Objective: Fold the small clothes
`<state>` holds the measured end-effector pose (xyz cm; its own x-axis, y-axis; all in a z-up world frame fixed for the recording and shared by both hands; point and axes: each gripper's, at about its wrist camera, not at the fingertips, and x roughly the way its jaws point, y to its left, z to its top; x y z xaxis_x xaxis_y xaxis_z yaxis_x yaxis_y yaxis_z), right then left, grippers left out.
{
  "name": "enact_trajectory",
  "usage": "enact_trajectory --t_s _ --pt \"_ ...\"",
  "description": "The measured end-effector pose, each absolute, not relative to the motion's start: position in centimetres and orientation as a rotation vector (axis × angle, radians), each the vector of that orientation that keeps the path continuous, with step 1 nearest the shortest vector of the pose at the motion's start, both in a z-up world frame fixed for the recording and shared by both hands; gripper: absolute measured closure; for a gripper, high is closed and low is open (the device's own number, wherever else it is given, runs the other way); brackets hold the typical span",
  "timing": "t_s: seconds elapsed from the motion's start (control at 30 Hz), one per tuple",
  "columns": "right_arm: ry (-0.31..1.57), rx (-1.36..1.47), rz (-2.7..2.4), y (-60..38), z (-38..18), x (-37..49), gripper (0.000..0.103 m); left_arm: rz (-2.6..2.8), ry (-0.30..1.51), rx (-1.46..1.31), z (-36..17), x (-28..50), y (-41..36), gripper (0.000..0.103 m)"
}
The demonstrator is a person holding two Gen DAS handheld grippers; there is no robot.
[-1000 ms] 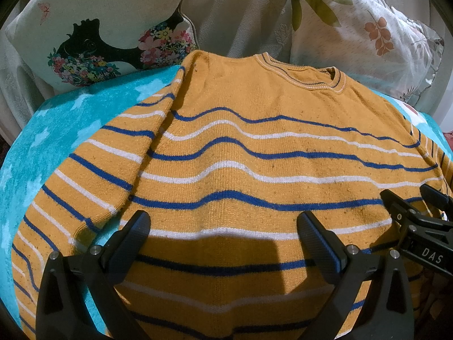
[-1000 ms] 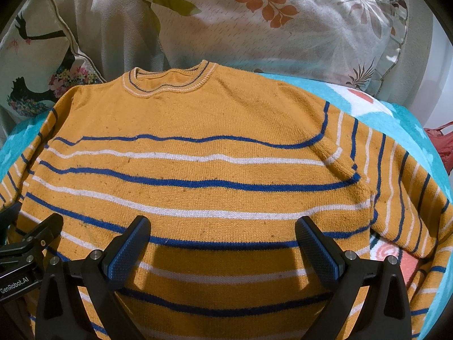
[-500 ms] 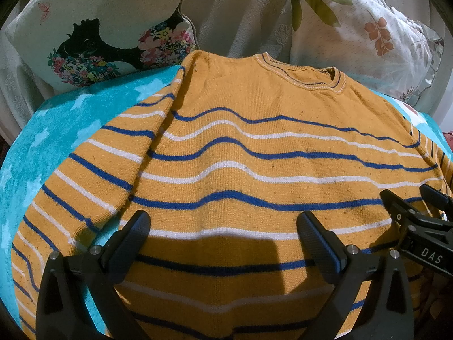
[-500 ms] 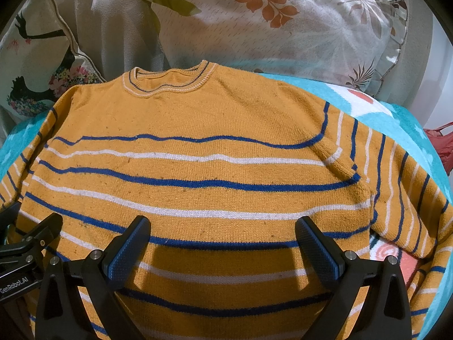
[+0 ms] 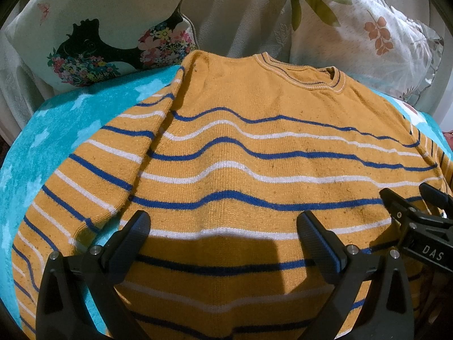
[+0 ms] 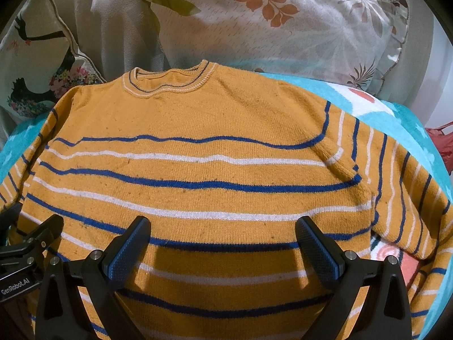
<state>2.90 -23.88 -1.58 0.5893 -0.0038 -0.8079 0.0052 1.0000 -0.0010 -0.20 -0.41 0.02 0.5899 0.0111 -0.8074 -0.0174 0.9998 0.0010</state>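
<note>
**Mustard sweater laid flat, both claws wide and empty**

Mustard-yellow knit with blue and white stripes, the sweater [image 5: 254, 147] lies spread face-up on a turquoise blanket [image 5: 56, 141], its collar [image 5: 303, 76] at the far end near the pillows; its near hem runs out of the bottom of both views, so how it ends cannot be seen. In the left wrist view the left sleeve [image 5: 93, 175] slopes down toward the near left and is cut off by the frame edge before any cuff shows; in the right wrist view the right sleeve [image 6: 396, 187] hangs off to the right, and its end is likewise lost at the rim. A pink and white patch of the blanket peeps out under that sleeve, too partial to read.

The left claw [image 5: 223, 240] hovers over the lower body of the sweater, jaws spread wide apart with nothing between them; whether the tips touch the knit cannot be told. The right claw [image 6: 223, 240] is just as wide and also grips nothing; its shadow falls on the stripes below.

Far left a cushion with a black silhouette and flowers [image 5: 104, 36] is partly cropped; far right a leaf-print pillow [image 6: 283, 19] leans against pale fabric. A red object [image 6: 444, 147] at the right rim is too clipped to identify.
</note>
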Motion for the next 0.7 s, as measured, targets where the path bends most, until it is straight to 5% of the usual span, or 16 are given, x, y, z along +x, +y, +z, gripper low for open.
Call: enact_trajectory --t_s 0.23,0.53,0.67,0.7 --pt "0.940 -0.004 -0.006 -23.7 -1.6 3.1 0.000 0.009 0.969 -0.041 1.8 -2.4 -0.1 0.000" --pt "1.036 0.131 0.109 -26.3 -0.8 3.0 0.000 0.090 0.797 0.016 10.5 -9.0 -0.3 0.000" --pt "1.056 0.133 0.137 -27.6 0.9 1.8 0.027 0.000 0.920 -0.102 11.5 -10.9 -0.9 0.000" --pt "1.031 0.169 0.154 -28.6 1.8 0.9 0.027 -0.020 0.928 -0.136 11.7 -11.5 -1.1 0.000"
